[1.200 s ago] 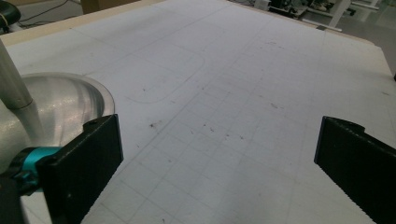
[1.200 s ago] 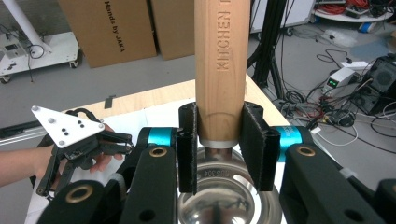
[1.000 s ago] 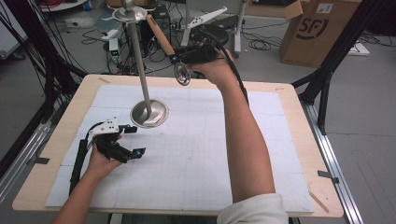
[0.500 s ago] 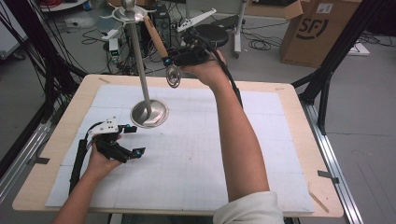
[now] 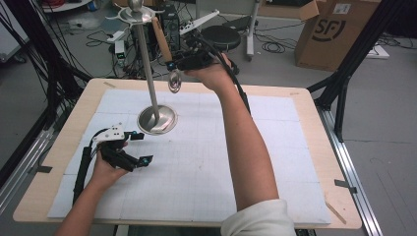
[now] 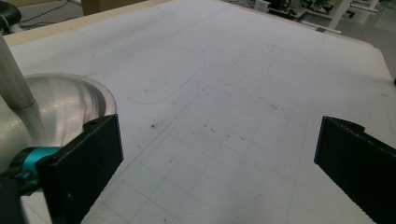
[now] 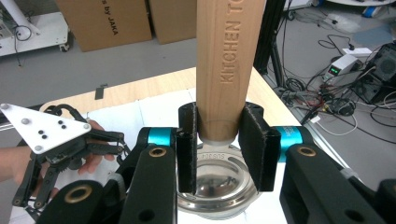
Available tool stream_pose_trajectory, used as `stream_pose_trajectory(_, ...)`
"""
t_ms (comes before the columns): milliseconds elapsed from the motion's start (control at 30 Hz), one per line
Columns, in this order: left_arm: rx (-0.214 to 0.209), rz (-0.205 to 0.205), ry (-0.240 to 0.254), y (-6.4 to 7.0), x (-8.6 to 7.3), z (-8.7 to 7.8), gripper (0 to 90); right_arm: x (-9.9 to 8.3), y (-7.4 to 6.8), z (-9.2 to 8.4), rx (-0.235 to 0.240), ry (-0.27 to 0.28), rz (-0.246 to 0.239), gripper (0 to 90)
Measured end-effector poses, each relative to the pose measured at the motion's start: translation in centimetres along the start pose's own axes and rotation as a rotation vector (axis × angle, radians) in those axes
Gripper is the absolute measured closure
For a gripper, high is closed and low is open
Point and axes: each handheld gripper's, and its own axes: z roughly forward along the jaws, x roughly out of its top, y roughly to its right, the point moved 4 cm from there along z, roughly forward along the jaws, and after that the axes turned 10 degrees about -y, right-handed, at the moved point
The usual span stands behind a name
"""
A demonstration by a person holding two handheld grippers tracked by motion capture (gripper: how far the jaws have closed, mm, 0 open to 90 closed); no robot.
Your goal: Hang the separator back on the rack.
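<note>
One wooden-handled ladle (image 5: 167, 54) sits high in the upper middle of the high view, held in the air. Its long handle points up and back, and its shiny little bowl (image 5: 174, 81) hangs down at the low end. The right gripper (image 7: 217, 144) has its jaws squeezed tight on the handle, just above the bowl. The stand (image 5: 147, 64) with hooks on top rises just to the left of the ladle, so the right hand is the near one. The left gripper (image 5: 135, 147) rests low on the mat (image 5: 196, 162), jaws wide apart, holding nothing.
</note>
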Motion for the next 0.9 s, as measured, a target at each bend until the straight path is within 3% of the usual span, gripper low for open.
stream_pose_trajectory(367,0.000,-0.002,0.002,0.0,0.0,-0.1,1.7,0.3,-0.2,0.5,-0.014,-0.015,-0.008,66.3)
stream_pose_trajectory(900,0.000,0.000,0.004,0.0,0.0,0.0,1.7,-0.4,-0.2,-1.1,-0.037,0.020,0.015,53.8)
